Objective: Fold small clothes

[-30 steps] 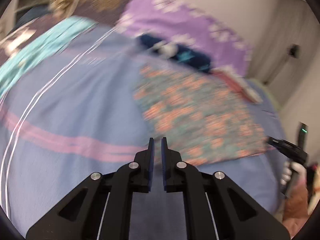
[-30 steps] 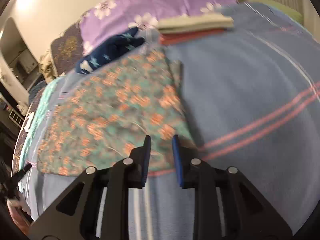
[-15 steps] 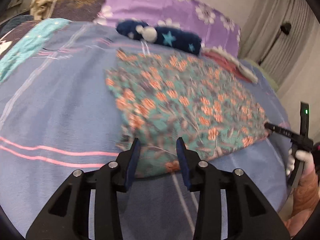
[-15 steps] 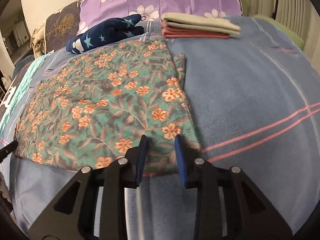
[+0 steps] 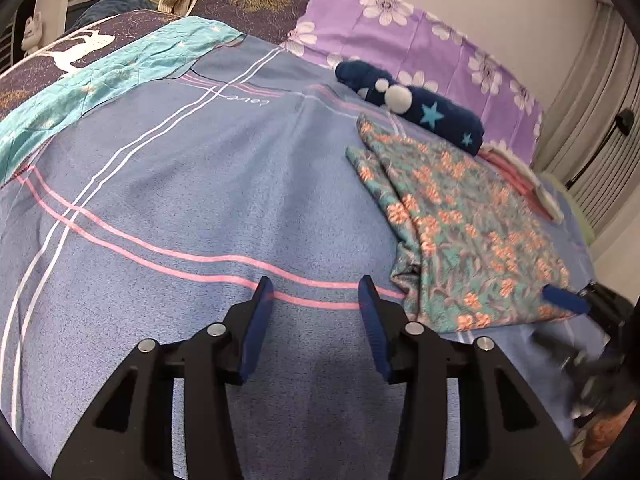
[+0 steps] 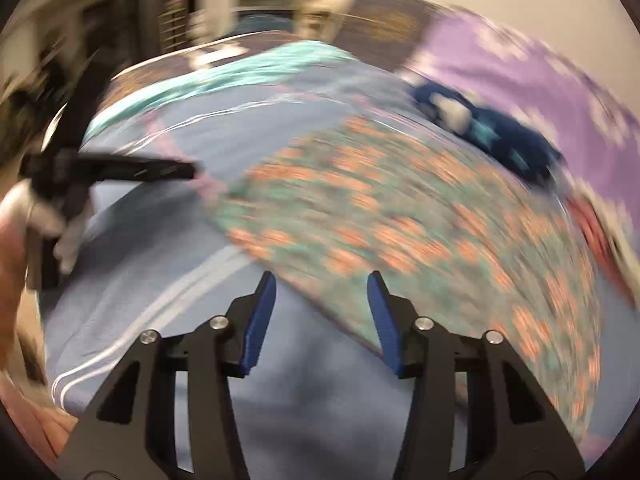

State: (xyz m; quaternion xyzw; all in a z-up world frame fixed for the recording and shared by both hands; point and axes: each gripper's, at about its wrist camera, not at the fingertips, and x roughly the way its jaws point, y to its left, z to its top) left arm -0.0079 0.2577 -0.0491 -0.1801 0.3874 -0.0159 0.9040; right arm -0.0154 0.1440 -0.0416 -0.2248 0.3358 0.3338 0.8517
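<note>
while both open | left claw [image 5: 311, 316] empty | right claw [image 6: 322, 312] over floral cloth [image 6: 420, 216]

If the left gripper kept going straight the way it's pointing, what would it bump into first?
Most likely the blue bedspread. The left gripper tilts down at bare cover with pink stripes, its jaws opening with nothing between them. The flowery cloth lies off to the right of that line, though depth is hard to judge.
</note>
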